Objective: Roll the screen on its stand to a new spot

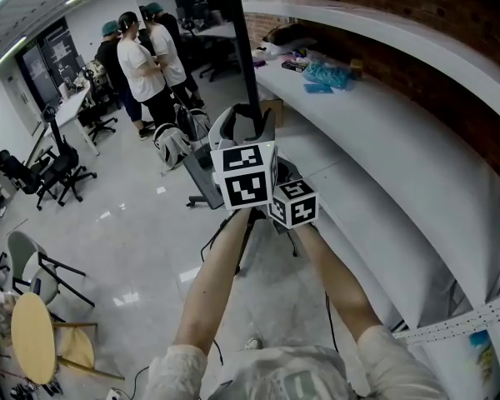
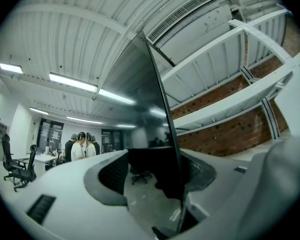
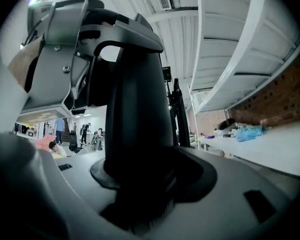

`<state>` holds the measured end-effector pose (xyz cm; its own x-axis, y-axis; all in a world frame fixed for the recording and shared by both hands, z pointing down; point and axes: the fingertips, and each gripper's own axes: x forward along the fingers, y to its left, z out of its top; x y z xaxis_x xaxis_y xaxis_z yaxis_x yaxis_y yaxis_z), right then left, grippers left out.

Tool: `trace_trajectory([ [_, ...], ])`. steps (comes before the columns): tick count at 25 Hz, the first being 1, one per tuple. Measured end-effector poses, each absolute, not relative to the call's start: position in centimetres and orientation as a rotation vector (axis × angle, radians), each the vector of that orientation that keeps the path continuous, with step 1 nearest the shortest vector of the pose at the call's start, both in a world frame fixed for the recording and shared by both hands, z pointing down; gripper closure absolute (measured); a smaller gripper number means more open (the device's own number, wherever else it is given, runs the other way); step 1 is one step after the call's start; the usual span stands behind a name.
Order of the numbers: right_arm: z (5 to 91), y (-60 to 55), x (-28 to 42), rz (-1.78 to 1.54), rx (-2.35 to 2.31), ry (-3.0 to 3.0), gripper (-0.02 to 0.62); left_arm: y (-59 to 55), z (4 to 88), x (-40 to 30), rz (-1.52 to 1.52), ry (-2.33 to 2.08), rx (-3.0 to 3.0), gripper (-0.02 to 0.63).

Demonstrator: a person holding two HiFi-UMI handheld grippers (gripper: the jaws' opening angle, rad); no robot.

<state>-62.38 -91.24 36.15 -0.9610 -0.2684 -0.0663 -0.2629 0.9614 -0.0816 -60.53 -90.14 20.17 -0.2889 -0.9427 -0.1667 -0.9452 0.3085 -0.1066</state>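
Observation:
The dark screen (image 1: 243,48) stands edge-on in front of me, on a rolling stand whose base (image 1: 202,197) rests on the glossy floor. In the left gripper view the screen's thin edge (image 2: 165,134) runs up between the jaws. My left gripper (image 2: 155,176) is open, with a wide gap beside that edge. My right gripper (image 3: 145,184) is shut on the stand's black neck (image 3: 140,119), which fills the space between its pads under a grey bracket (image 3: 60,49). In the head view both marker cubes, left (image 1: 248,176) and right (image 1: 293,202), sit close together at the stand.
A long white bench (image 1: 375,148) runs along the brick wall on the right, with blue items (image 1: 327,75) on it. Three people (image 1: 146,57) stand at the back left. Office chairs (image 1: 54,169), a backpack (image 1: 173,144) and a round yellow table (image 1: 33,336) are on the left.

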Motion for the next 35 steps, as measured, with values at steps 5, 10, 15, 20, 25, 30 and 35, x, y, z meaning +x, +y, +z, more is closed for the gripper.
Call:
trace_trajectory([
  [5,36.2,-90.5,-62.4,-0.113,-0.446,3.029,0.35,-89.3,20.2,-60.7,0.011,2.359,-1.742,0.324],
  [10,36.1,-88.6,-62.2,-0.107,-0.455,3.032,0.35,-87.2,19.9,-60.2,0.028,2.304,-1.697,0.331],
  [15,36.0,-86.5,-61.5,-0.091,-0.485,3.031,0.35,-84.8,19.6,-59.4,0.074,2.253,-1.72,0.334],
  [20,35.7,-83.2,-61.5,-0.118,-0.517,3.02,0.35,-81.8,19.5,-59.3,0.11,2.205,-1.763,0.333],
  [25,35.8,-80.4,-61.0,-0.104,-0.582,3.006,0.351,-78.7,19.7,-59.0,0.129,2.171,-1.808,0.333],
  [30,35.7,-78.2,-59.7,-0.083,-0.64,2.998,0.353,-76.1,19.2,-57.7,0.113,2.147,-1.834,0.334],
  [35,36.7,-74.7,-56.0,-0.107,-0.666,3.013,0.353,-73.0,20.1,-54.1,0.114,2.141,-1.871,0.333],
])
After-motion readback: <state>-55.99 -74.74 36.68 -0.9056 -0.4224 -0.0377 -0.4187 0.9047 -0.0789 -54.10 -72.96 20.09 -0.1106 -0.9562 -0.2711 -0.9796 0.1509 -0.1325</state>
